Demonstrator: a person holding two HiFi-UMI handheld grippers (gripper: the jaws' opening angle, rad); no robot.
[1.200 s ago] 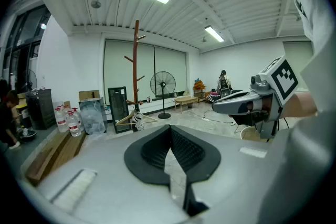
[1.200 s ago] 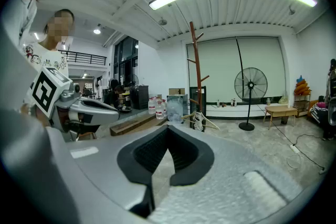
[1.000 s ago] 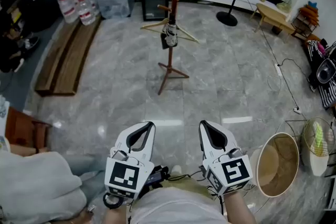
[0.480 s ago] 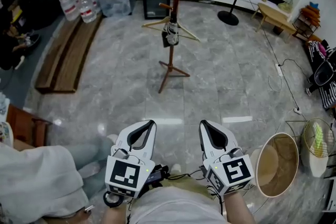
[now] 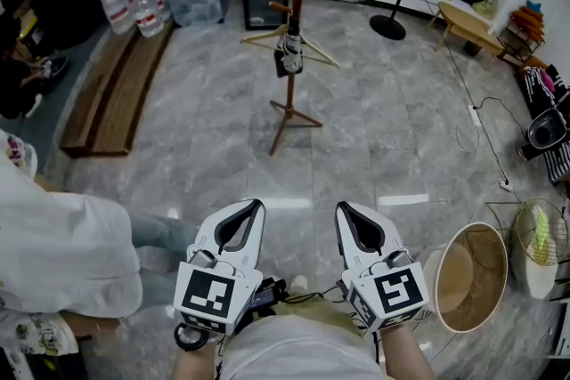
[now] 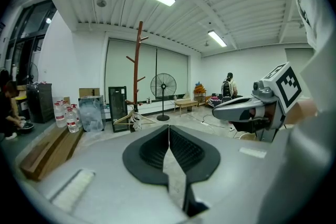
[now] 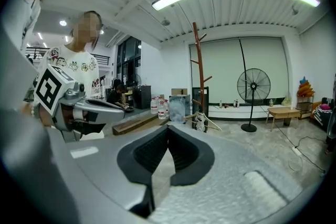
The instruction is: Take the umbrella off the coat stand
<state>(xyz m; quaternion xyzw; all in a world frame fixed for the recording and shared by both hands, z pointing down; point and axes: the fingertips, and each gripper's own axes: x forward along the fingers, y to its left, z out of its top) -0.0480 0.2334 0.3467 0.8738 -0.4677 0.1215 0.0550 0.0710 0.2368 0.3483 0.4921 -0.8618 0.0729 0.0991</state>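
Here's my white, round-shelled left gripper (image 5: pixel 255 207): a moulded plastic body tapering to a point, with a black teardrop-shaped hollow lined by ribbed black rubber pads (image 6: pixel 149 150). At its back sits a white cube with a black square marker (image 5: pixel 211 296). My white right gripper (image 5: pixel 342 209) is its twin, with the same smooth shell and black ribbed lining, and its own black-and-white marker cube (image 5: pixel 400 289). Thin black cables (image 5: pixel 272 298) run between the two cubes, and a black ring (image 5: pixel 187 338) shows under the left one. I'm wearing a pale grey-white top (image 5: pixel 294 351).
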